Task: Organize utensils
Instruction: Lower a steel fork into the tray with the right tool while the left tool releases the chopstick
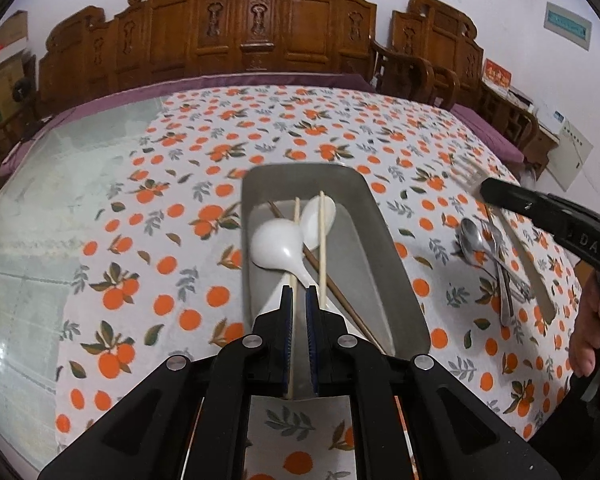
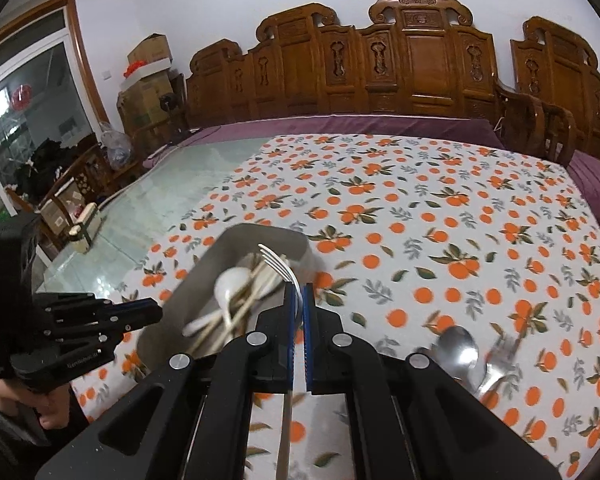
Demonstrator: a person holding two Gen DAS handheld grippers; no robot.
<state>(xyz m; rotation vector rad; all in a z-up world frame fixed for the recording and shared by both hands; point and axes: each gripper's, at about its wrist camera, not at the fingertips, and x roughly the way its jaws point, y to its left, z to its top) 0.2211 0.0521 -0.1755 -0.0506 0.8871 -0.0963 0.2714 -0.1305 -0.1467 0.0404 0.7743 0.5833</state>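
Note:
A grey metal tray lies on the orange-print tablecloth and holds white ceramic spoons, light chopsticks and a dark chopstick. My left gripper is shut on a light chopstick over the tray's near end. My right gripper is shut on a metal fork, held above the cloth beside the tray. It also shows in the left wrist view. Metal spoons and another fork lie on the cloth at the right.
A long pale utensil lies beside the metal spoons. Bare glass tabletop lies left of the cloth. Carved wooden chairs stand along the far edge, and a purple cushion runs behind the table.

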